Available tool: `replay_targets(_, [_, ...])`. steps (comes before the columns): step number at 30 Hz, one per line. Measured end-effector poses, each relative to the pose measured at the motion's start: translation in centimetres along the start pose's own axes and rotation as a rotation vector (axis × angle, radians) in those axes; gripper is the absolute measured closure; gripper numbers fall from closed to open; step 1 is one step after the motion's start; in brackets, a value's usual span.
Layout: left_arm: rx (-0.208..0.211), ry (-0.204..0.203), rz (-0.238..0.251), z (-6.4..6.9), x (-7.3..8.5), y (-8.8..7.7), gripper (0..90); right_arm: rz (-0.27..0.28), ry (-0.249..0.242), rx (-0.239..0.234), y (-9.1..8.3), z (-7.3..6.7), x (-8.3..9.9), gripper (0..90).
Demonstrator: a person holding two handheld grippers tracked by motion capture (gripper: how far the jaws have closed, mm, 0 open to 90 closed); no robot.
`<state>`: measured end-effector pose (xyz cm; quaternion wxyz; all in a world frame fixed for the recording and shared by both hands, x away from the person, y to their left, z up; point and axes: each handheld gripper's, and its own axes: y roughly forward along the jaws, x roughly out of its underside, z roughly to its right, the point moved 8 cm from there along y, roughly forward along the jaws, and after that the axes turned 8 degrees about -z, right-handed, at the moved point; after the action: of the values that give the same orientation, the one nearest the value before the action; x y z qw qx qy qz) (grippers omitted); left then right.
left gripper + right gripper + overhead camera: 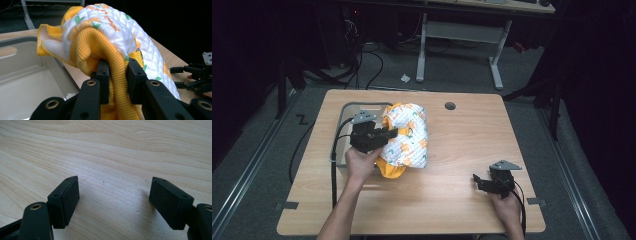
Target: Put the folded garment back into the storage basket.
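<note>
A small quilted white garment point(408, 140) with an orange and green print and yellow ribbed trim lies bunched on the wooden table point(462, 135), partly over the edge of a clear plastic bin point(343, 117). My left gripper point(388, 134) is shut on the yellow ribbed trim point(117, 82) of the garment point(112, 27), which rises in a hump above the jaws. My right gripper point(477, 181) rests low over bare wood near the table's front right, open, with nothing between its fingers point(65, 200).
The clear bin point(30, 72) sits at the table's left, its inside bare apart from a small white scrap. A round cable hole point(450, 106) lies near the far edge. A white desk frame point(459, 37) and cables stand on the floor beyond.
</note>
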<state>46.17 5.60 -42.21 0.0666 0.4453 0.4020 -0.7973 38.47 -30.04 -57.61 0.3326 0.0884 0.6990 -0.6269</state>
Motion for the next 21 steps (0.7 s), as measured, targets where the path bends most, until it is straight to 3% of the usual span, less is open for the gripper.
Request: replay_targets(21, [-0.053, -0.051, 0.029, -3.0, -0.2, -2.9, 74.6, 0.000, -0.002, 0.001, 0.0, 0.0, 0.0, 24.2])
